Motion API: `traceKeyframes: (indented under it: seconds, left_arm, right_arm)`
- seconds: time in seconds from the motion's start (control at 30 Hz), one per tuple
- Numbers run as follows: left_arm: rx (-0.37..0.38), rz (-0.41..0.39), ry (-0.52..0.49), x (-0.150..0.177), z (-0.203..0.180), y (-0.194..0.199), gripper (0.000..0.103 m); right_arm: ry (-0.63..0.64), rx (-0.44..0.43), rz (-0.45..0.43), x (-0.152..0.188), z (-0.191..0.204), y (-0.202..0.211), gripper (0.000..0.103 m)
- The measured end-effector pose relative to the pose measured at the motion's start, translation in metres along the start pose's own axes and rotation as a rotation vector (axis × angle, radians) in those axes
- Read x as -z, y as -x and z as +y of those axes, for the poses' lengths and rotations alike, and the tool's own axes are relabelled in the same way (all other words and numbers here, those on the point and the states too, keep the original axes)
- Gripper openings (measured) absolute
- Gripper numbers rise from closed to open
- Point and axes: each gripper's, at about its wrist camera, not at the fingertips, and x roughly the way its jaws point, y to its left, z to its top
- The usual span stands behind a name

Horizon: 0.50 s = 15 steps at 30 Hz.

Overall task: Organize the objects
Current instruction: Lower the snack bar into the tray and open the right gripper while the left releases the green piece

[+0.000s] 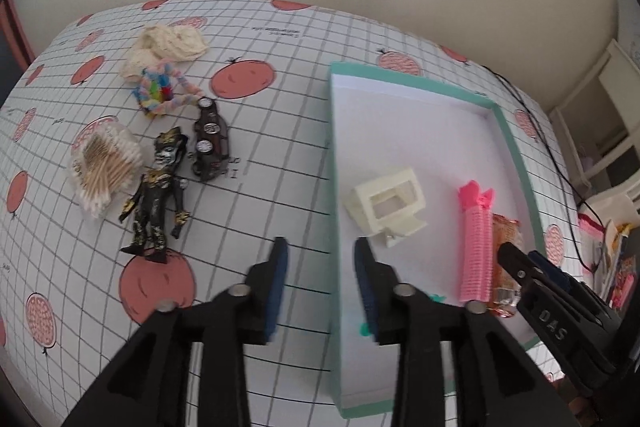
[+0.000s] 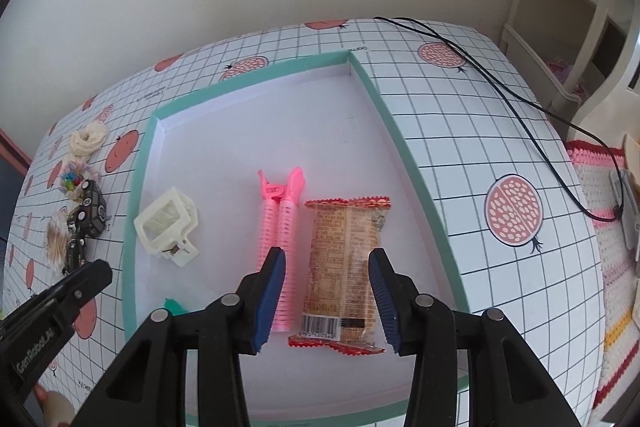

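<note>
Left gripper (image 1: 320, 247): jaws standing apart and holding nothing — hovering over the near-left wall of the tray (image 1: 520, 163).
Right gripper (image 2: 328, 259): jaws parted, straddling the snack packet (image 2: 344, 263) without pressing on it.
Snack packet: lying flat on the tray floor, just beside the pink hair clip (image 2: 280, 227).
Cream claw clip (image 1: 386, 205): resting in the tray, left of the pink one.
Tablecloth (image 1: 280, 147): carrying a toy car (image 1: 210, 139), a dark figurine (image 1: 160, 187) and cotton swabs (image 1: 106, 169) — all outside the tray.
</note>
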Motion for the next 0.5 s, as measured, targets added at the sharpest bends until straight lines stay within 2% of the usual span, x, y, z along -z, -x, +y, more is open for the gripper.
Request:
traceKeyframes:
  seconds: [0.1, 0.17, 0.3, 0.4, 0.5]
  left_arm:
    - [-0.025, -0.002, 0.027, 0.001, 0.008, 0.001, 0.046]
    - [-0.044, -0.007, 0.042, 0.0, 0.013, 0.001, 0.055]
    - [-0.079, -0.016, 0.063, 0.0, 0.021, -0.001, 0.068]
    - [-0.105, -0.018, 0.087, 0.001, 0.028, -0.004, 0.084]
    - [-0.111, -0.018, 0.109, 0.004, 0.033, -0.005, 0.087]
  right_arm:
    - [0.016, -0.026, -0.014, 0.0, 0.005, 0.002, 0.064]
    - [0.032, -0.033, -0.022, 0.0, 0.01, 0.003, 0.065]
    - [0.053, -0.044, -0.031, 0.0, 0.018, 0.004, 0.077]
    - [0.061, -0.049, -0.033, 0.0, 0.021, 0.003, 0.082]
    - [0.071, -0.045, -0.038, -0.001, 0.022, 0.003, 0.091]
